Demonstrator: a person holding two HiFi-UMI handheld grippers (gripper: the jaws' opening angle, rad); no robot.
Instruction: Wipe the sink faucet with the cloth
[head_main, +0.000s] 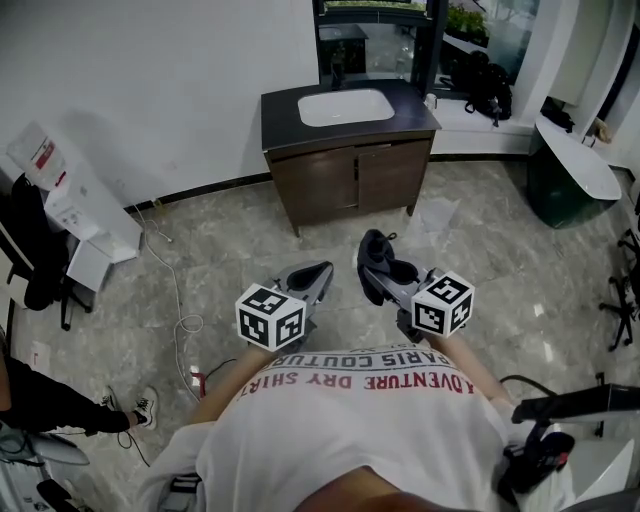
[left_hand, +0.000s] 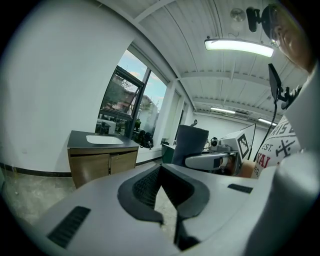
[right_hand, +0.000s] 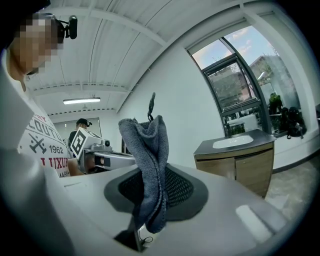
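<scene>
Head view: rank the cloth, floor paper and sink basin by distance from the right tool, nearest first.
1. Cloth, clamped in the right tool.
2. Paper, on the floor ahead, slightly right.
3. Sink basin, atop the cabinet, farthest.

1. The head view looks steeply down from well back, facing the white oval sink basin (head_main: 346, 107) set in a dark-topped brown wooden cabinet (head_main: 350, 182).
2. The left gripper view sits low and far off, with the sink basin (left_hand: 104, 140) at its left.
3. The right gripper view, equally low, has the sink basin (right_hand: 233, 142) at its right.
4. All three views share it.
</scene>
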